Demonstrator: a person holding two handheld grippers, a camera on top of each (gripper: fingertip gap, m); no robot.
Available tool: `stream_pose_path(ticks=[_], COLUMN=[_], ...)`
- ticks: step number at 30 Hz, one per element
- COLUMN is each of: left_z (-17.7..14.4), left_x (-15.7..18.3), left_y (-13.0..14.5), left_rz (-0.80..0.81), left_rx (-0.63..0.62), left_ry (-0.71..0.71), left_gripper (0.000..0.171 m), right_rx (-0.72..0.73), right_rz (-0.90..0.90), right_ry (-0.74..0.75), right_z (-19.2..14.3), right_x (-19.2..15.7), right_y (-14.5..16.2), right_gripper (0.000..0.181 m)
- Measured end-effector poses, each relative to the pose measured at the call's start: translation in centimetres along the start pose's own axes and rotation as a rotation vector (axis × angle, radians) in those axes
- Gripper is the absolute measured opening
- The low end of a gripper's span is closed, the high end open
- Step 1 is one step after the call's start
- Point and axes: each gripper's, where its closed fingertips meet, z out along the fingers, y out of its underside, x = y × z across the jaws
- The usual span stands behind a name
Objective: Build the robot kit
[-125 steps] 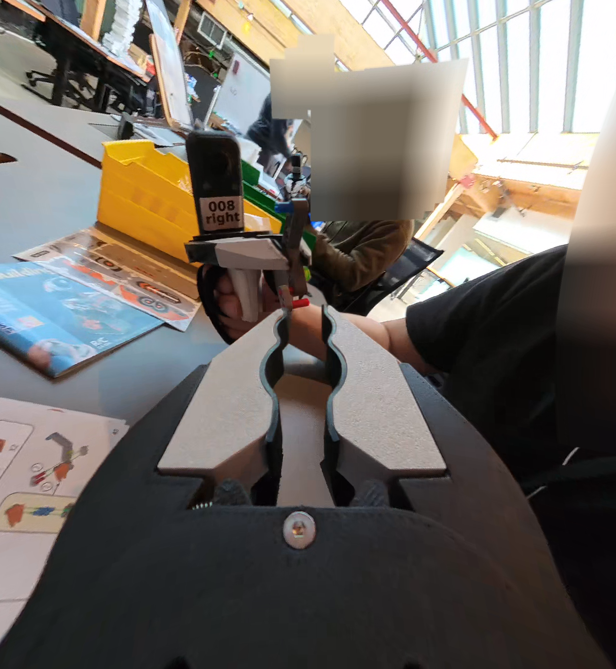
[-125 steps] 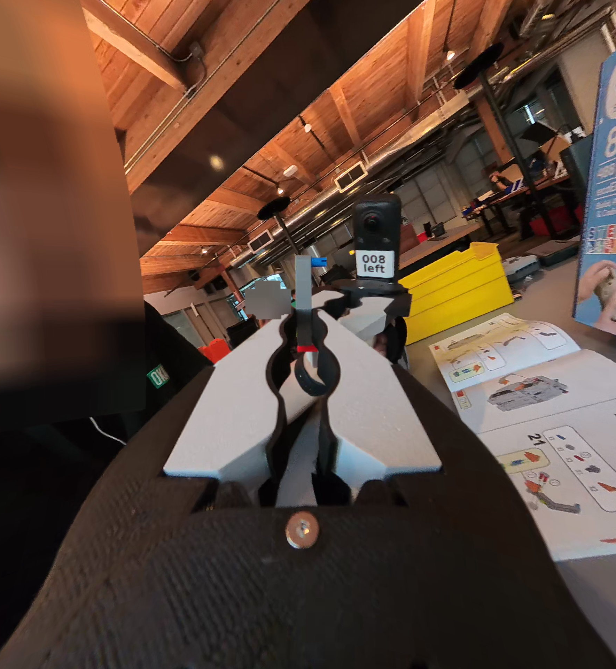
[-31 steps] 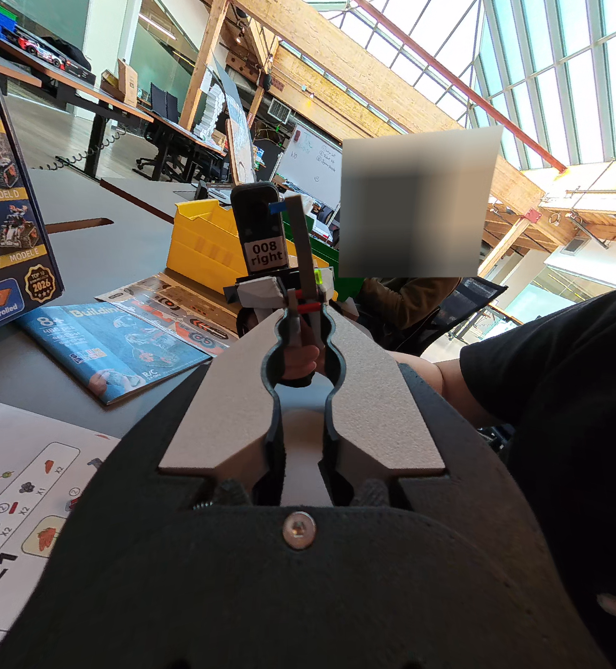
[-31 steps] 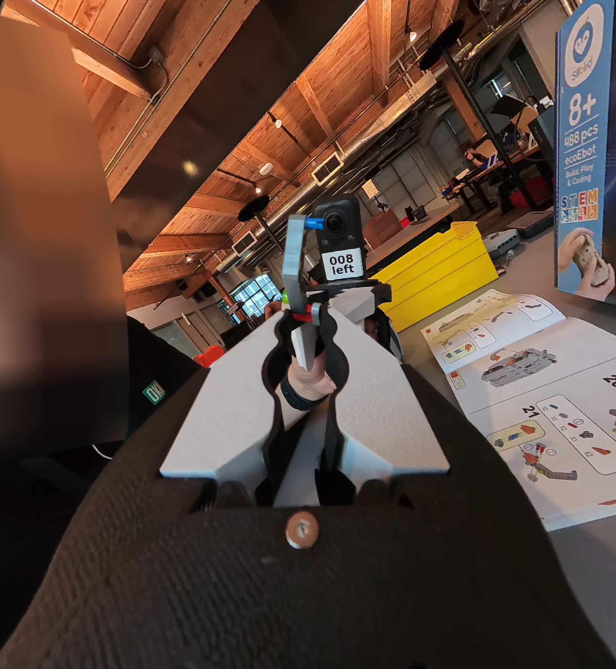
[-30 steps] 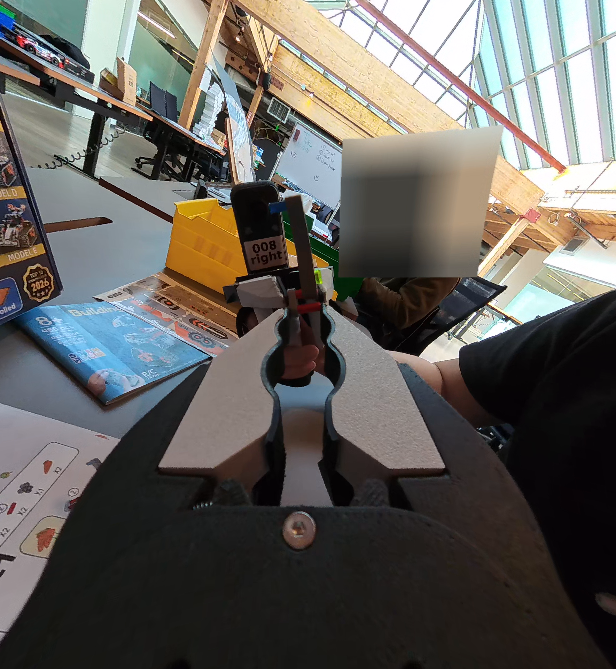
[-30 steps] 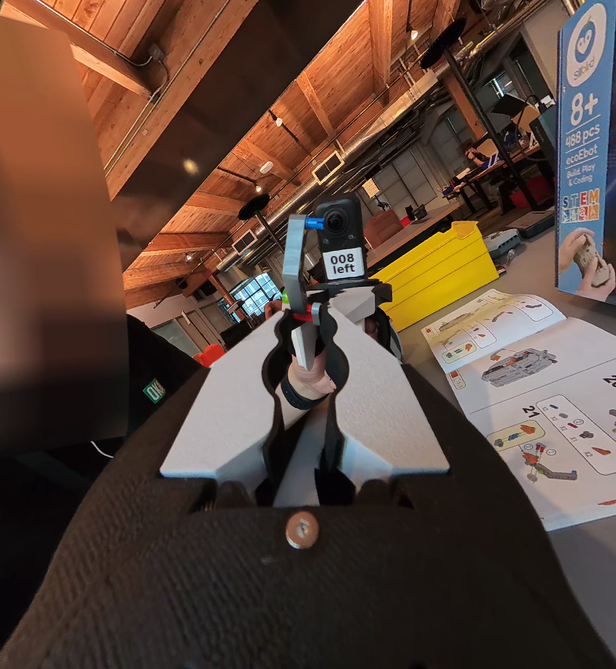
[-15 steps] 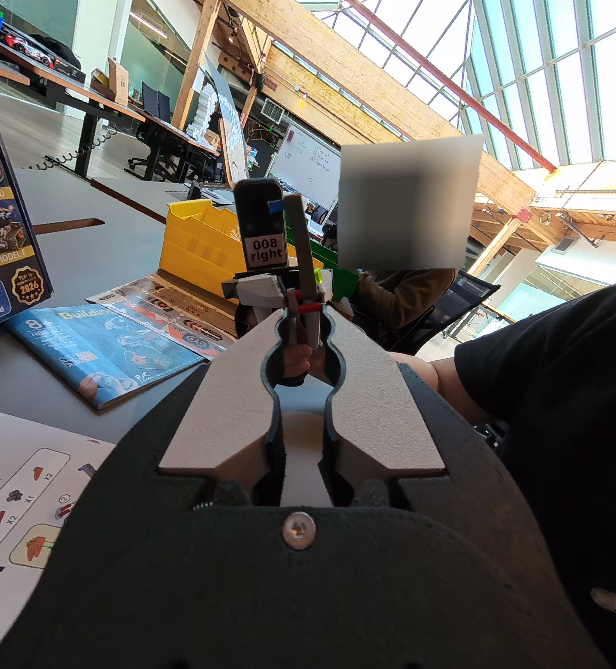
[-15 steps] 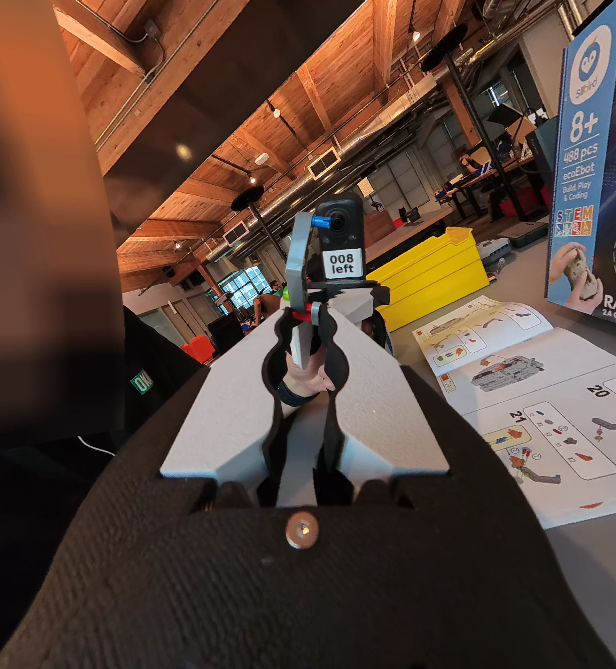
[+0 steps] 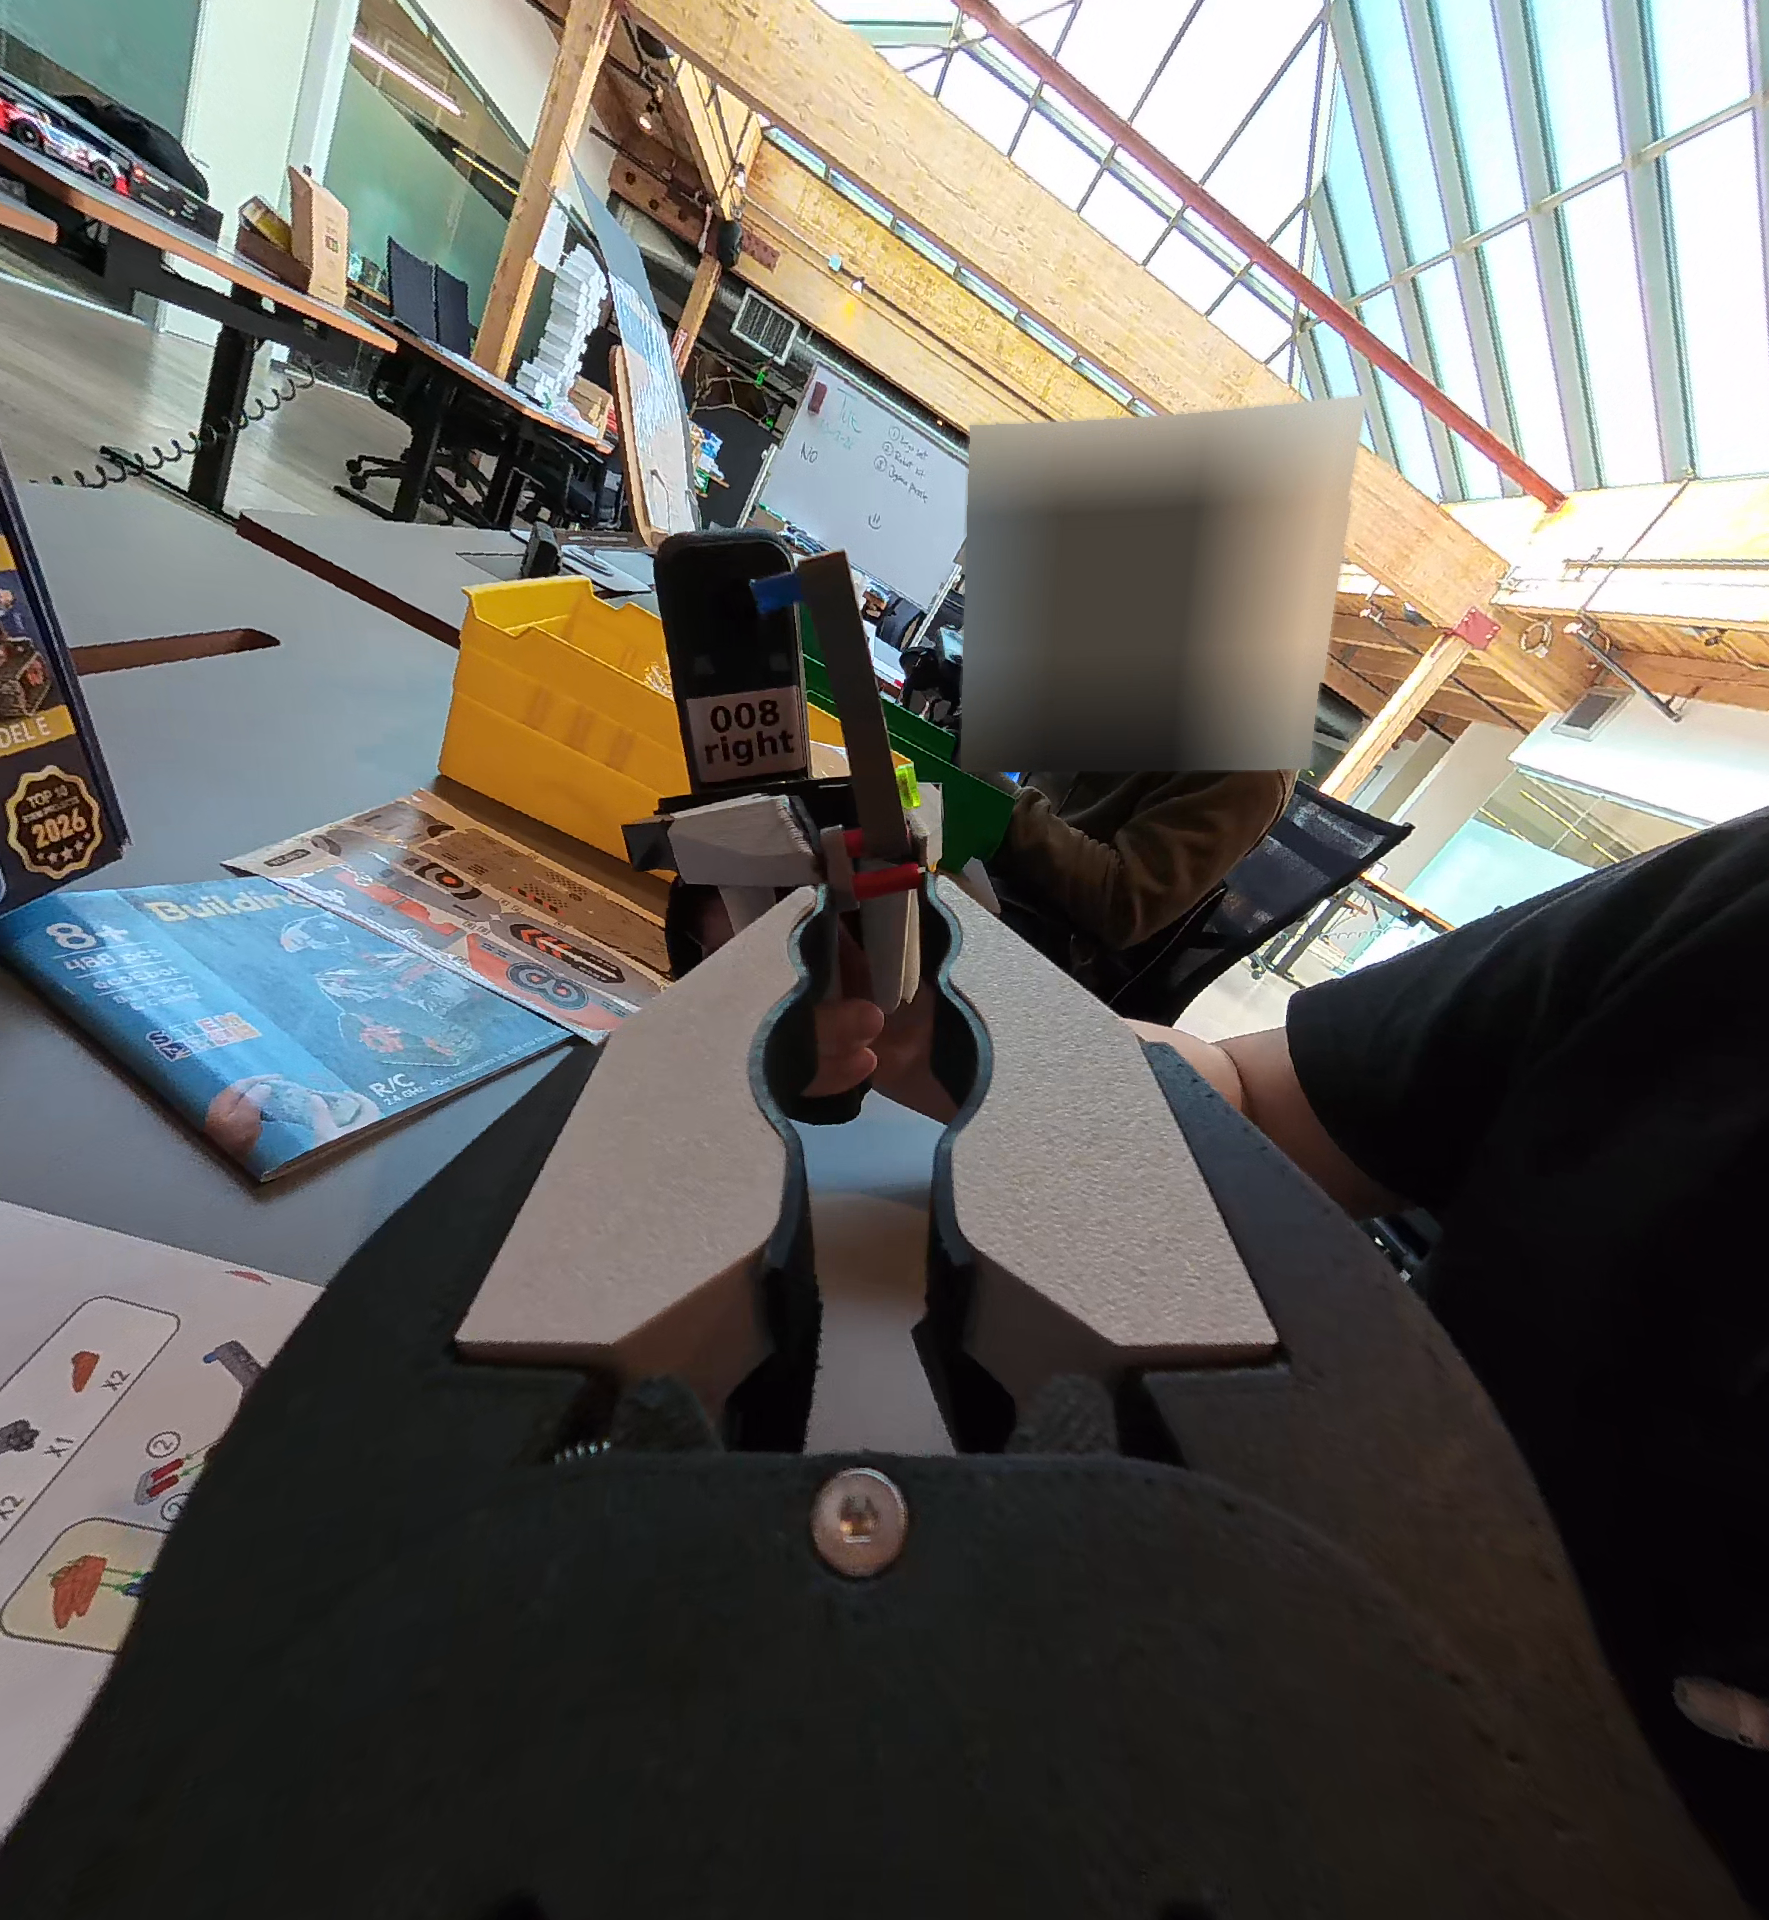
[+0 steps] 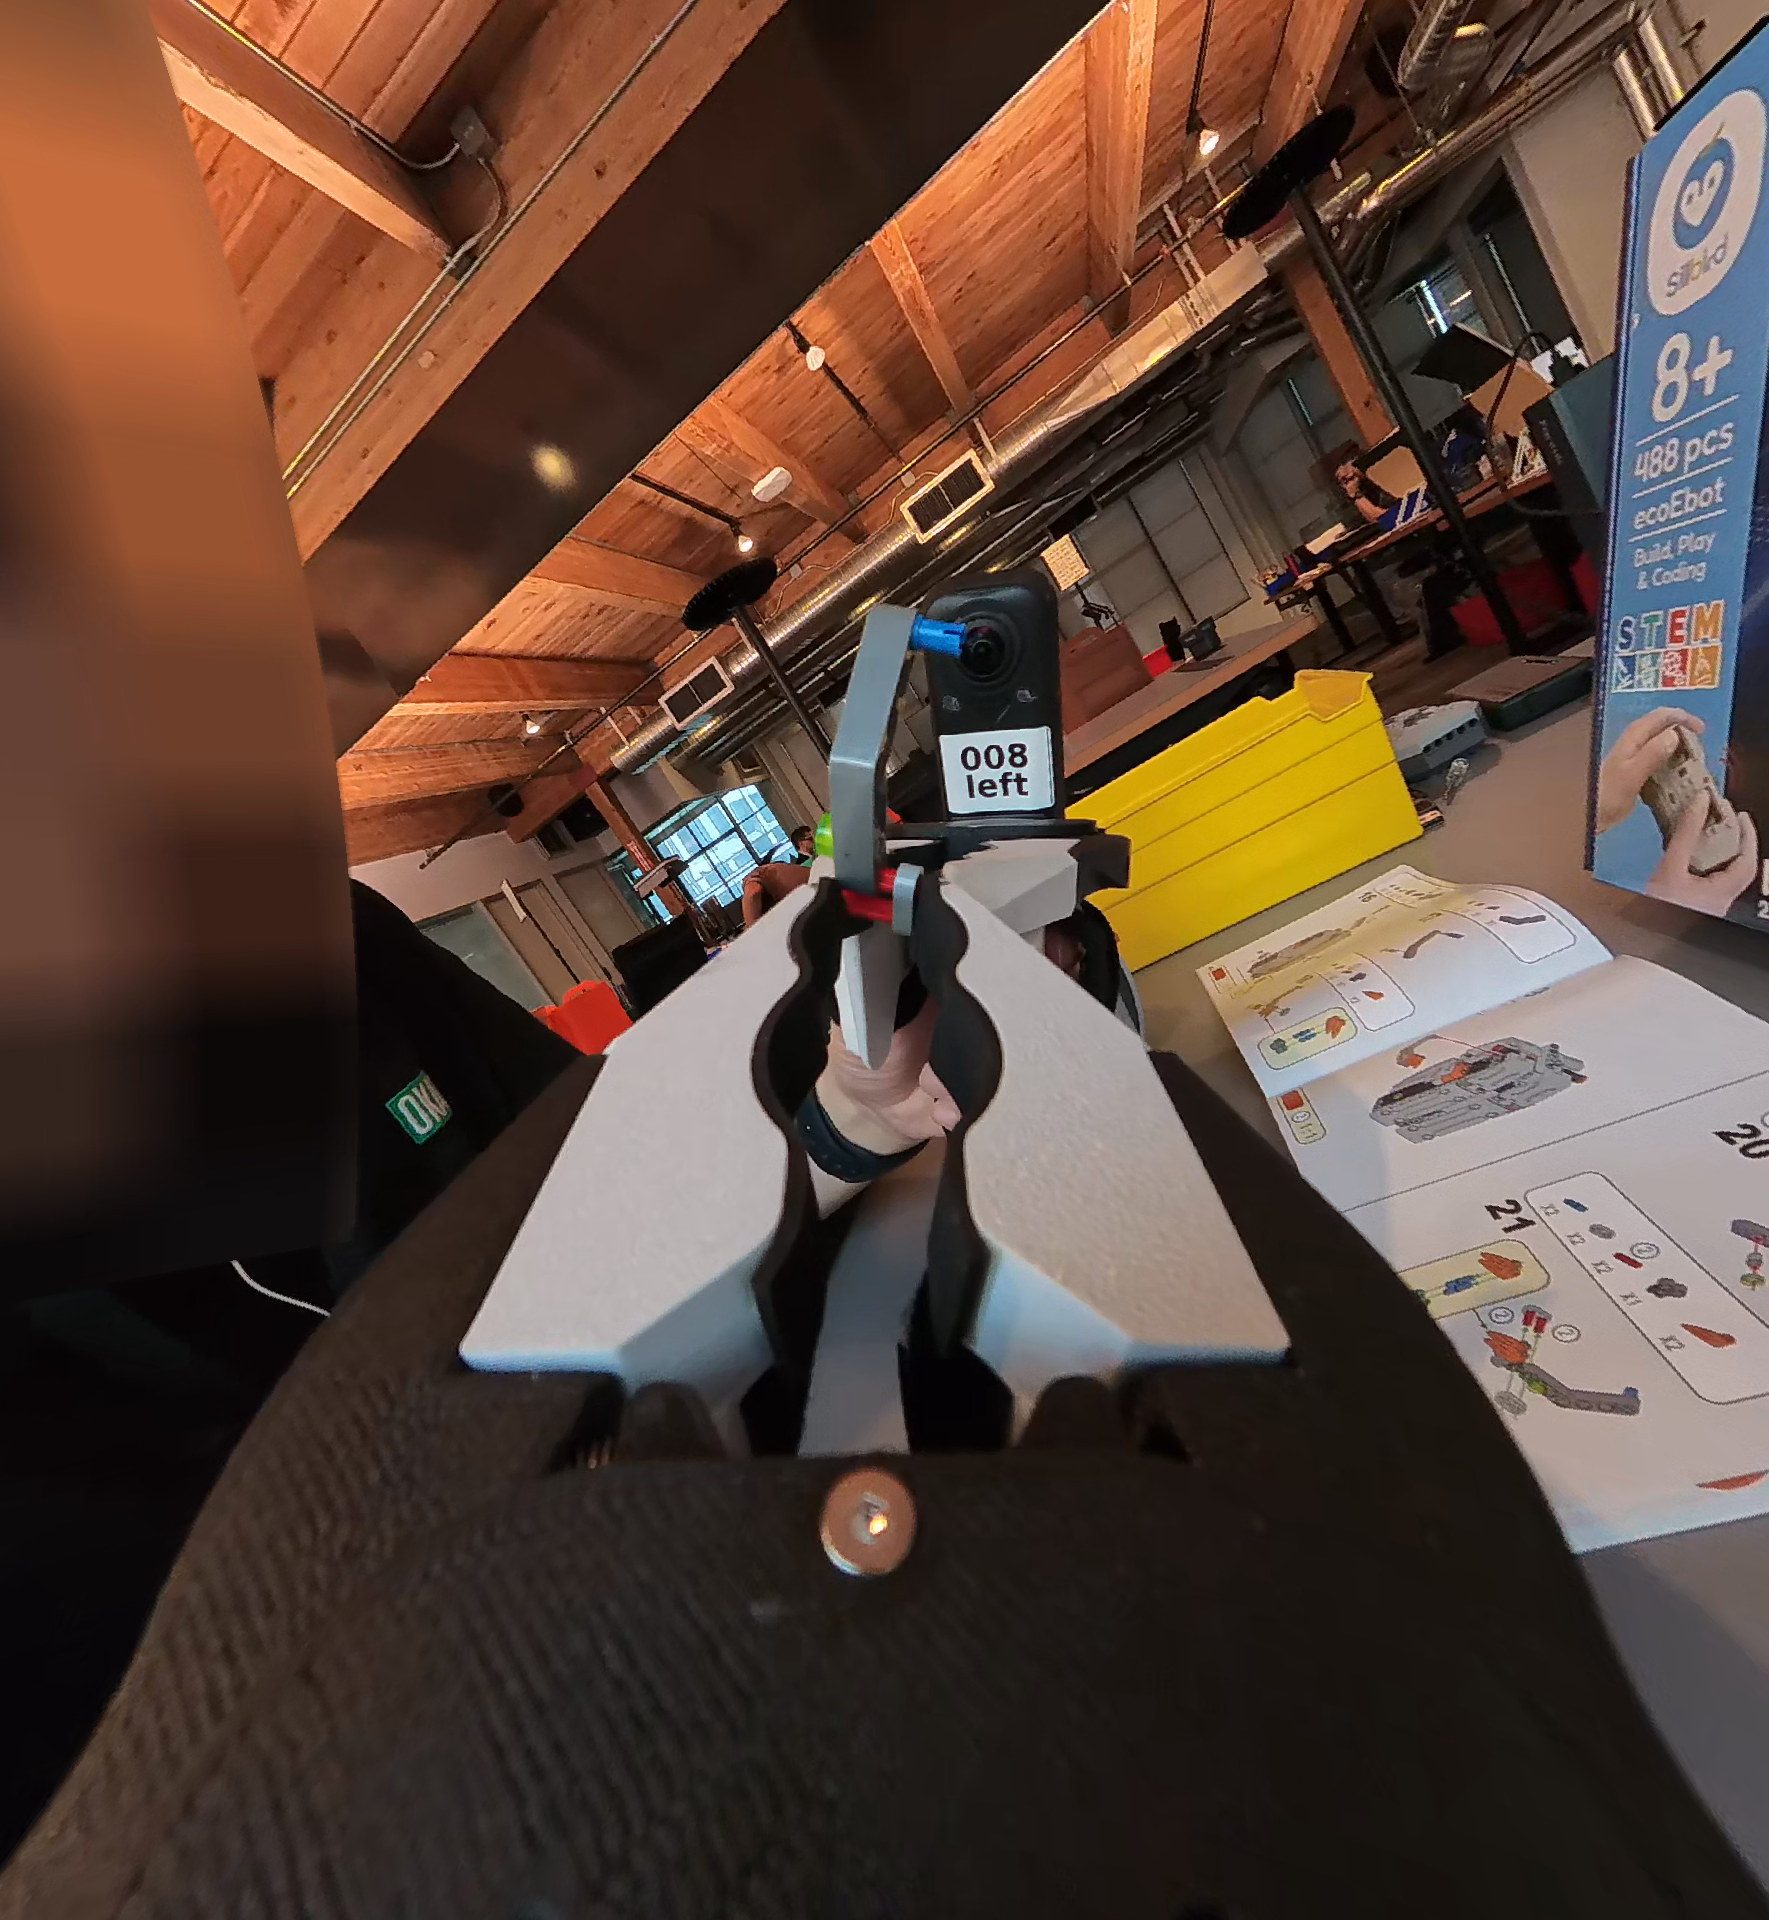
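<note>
My two grippers face each other tip to tip above the grey table. My right gripper [image 10: 872, 902] is shut on a bent grey beam [image 10: 859, 758] that stands up from its tips, with a blue pin [image 10: 930, 632] at the top. A red pin [image 10: 864, 902] crosses the beam at the tips, and a small grey connector [image 10: 906, 899] sits on it. My left gripper [image 9: 872, 899] is closed around that red pin [image 9: 882, 883] and connector [image 9: 838, 862], beside the beam [image 9: 854, 686]. A hand shows behind each pair of fingers.
A yellow bin [image 9: 547, 707] stands behind the grippers, also in the right wrist view [image 10: 1244, 800]. An open instruction sheet [image 10: 1586, 1195], a blue booklet [image 9: 267, 997] and a tall toy box [image 10: 1732, 520] are on the table [image 9: 236, 748]. A seated person [image 9: 1119, 852] is beyond. The tips of both grippers are at nearly the same place.
Since 4 s ago the grippers have come together and the beam now stands at the left gripper's tips. Over the last second both have only drifted slightly; the grips are unchanged.
</note>
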Motion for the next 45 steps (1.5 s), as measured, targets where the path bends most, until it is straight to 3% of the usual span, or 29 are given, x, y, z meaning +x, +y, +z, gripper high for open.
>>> stream_pose_path(ticks=[10,17,28,45], left_z=[-0.1,0.2,0.1,0.1], left_x=[0.2,0.9,0.2,0.7], left_y=[-0.1,-0.2,-0.2,-0.5], left_rz=[-0.005,-0.004,-0.014,-0.021], left_rx=[0.005,0.006,0.02,0.038], left_ry=[0.013,0.038,0.01,0.041], left_gripper=[0.012,0.012,0.012,0.011], right_rx=[0.008,0.022,0.073,0.091], right_rz=[0.003,0.119,0.189,0.074], right_ry=[-0.015,-0.109,-0.085,-0.061], right_z=[0.1,-0.1,-0.1,0.1], right_x=[-0.2,-1.0,-0.1,-0.7], right_y=[-0.1,-0.4,-0.7,-0.9], right_gripper=[0.015,0.017,0.017,0.016])
